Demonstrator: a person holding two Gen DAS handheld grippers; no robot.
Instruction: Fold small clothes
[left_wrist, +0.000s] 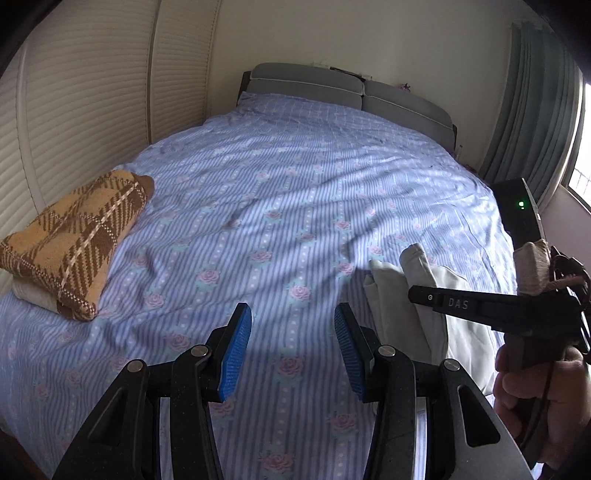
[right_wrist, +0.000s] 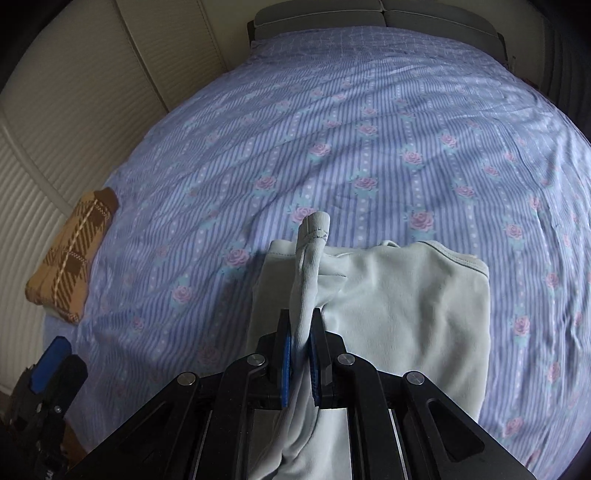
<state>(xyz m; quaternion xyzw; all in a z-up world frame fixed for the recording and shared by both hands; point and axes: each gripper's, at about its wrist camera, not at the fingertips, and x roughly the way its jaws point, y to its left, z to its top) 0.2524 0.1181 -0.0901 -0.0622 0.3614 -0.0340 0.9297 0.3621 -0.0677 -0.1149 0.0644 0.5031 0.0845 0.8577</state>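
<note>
1. Right gripper (right_wrist: 300, 354): we note its jaws closed tight on a bunched strip of the pale green garment (right_wrist: 406, 306), most likely a sleeve, whose cuff sticks up just beyond the jaws.
2. Left gripper (left_wrist: 292, 350): jaws part-open with nothing between them, hovering over bare bedsheet just left of the garment.
3. Pale green garment: lies on the bed (right_wrist: 332, 129) at its near side, body spread flat to the right of the held strip.
4. Step in hand, as we judge it: carrying the sleeve over the body. The next move calls for laying it flat and releasing.
5. Open room: bare bedsheet beyond and left of the garment.
6. Folded plaid blanket (left_wrist: 74, 243): well left of the garment, at the bed's edge by the slatted wall.
</note>
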